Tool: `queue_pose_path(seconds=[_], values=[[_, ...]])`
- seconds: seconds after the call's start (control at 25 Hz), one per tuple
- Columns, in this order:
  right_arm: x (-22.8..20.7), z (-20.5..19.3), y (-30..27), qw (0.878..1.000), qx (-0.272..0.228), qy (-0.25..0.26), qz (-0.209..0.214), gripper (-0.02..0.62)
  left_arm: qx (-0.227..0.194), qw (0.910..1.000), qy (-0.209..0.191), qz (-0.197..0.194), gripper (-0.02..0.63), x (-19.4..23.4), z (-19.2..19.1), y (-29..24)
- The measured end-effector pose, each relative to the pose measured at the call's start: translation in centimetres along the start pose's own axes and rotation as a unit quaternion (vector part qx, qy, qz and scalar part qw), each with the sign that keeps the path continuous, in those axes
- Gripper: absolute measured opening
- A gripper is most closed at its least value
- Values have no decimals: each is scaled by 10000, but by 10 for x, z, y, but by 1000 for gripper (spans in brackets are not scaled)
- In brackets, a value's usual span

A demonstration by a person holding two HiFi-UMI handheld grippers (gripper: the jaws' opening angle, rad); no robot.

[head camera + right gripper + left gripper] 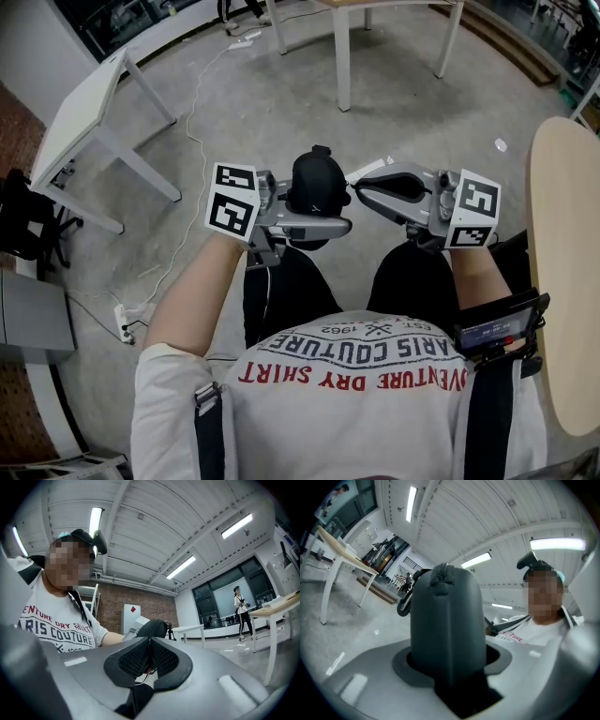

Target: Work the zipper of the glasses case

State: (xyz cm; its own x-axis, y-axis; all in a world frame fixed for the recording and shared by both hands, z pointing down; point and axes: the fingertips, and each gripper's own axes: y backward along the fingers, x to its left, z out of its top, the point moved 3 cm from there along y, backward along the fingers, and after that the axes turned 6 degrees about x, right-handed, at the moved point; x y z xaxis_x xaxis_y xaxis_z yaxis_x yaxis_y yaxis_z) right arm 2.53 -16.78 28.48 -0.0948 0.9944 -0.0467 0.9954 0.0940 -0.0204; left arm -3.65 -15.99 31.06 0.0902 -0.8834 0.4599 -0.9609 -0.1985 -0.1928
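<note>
the black oval zip-up glasses case [317,178] stands upright in mid-air above the person's knees, over the grey concrete floor [234,103]. the left gripper [323,221] has its jaws clamped on the case's lower body, with the zipper seam [442,574] at the top. just right of the case, the right gripper [364,193] has its jaws closed pad to pad.

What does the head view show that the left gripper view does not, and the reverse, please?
Only the head view shows the right gripper and a white power strip. Only the left gripper view shows the ceiling strip lights and the zipper at the case's top end. Both show the dark grey oval glasses case, clamped between the jaws of the left gripper.
</note>
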Motion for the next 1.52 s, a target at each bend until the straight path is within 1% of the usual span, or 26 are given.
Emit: queue_pose_path(seconds=[0.16, 0.44, 0.6, 0.72, 0.88, 1.08, 1.28, 1.36, 1.52], values=[[0, 2, -1, 10000, -51, -36, 19, 21, -349, 9994, -4, 1, 247, 0, 10, 3], [0, 4, 1, 9999, -119, -49, 22, 21, -757, 9971, -29, 60, 247, 0, 18, 3], [-1, 3, 0, 9999, -101, -36, 27, 21, -1214, 9926, 60, 50, 247, 1, 28, 8], [0, 3, -2, 10000, -77, -35, 30, 21, -1467, 9891, 117, 58, 247, 2, 32, 12], [0, 1, -1, 10000, -56, -23, 13, 21, -1683, 9855, 195, 87, 247, 4, 34, 13], [-1, -1, -2, 10000, -46, -48, -2, 21, -2044, 9782, 321, 183, 247, 8, 39, 19], [-3, -4, 0, 9999, -82, -105, -46, 21, -2141, 9758, 323, 307, 247, 10, 40, 18], [-3, -3, -1, 9999, -67, -93, -53, 20, -2304, 9718, 382, 313, 247, 11, 42, 22], [-2, -6, -2, 10000, -24, -85, -44, 20, -2776, 9583, 620, 284, 247, 16, 50, 32]])
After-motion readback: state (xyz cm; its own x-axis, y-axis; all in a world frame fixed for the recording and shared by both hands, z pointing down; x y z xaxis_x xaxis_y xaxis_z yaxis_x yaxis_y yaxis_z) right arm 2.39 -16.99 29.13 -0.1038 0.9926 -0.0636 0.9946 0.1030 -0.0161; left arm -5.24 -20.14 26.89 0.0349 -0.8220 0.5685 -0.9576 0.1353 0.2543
